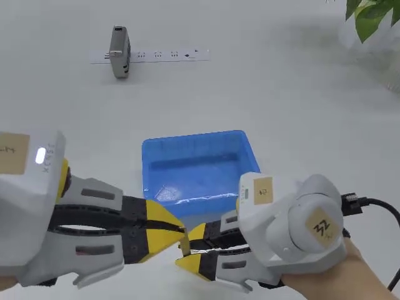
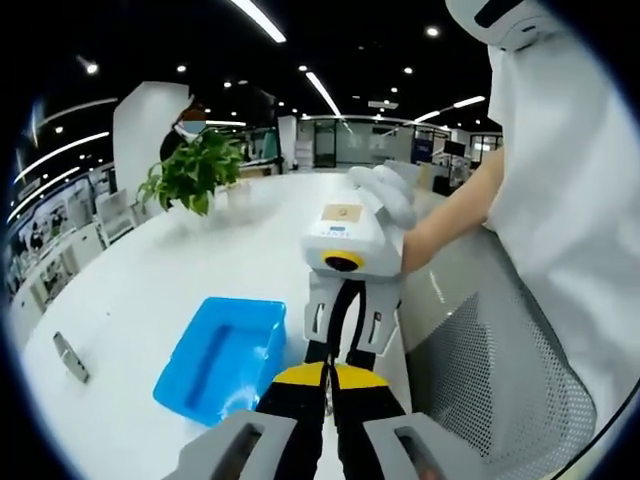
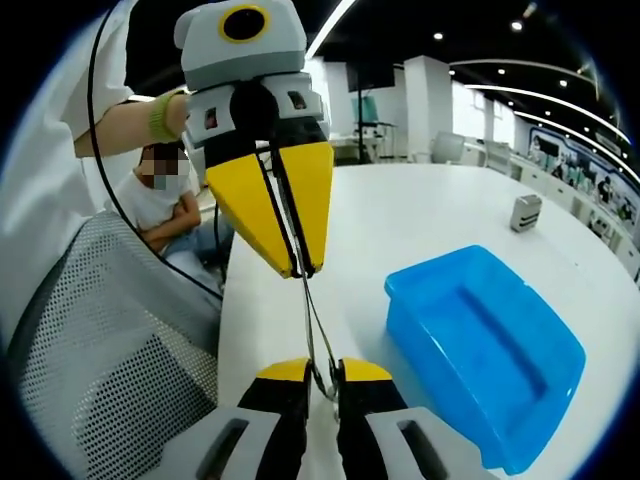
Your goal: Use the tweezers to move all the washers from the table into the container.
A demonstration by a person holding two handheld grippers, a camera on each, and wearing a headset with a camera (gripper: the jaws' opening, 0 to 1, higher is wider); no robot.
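Where the left tool [image 3: 300, 268] meets the right tool [image 3: 323, 372], thin metal tweezers [image 3: 308, 310] bridge them.
Right gripper view resolves them: left tool pinched shut on one end, right tool narrow, pads against the splayed legs. Head view sets both tools level, nose to nose, before the blue plastic container [image 1: 194, 162] near the near edge of the white worktop [image 1: 281, 94]; a hand [image 1: 351, 275] grips the right tool from behind.
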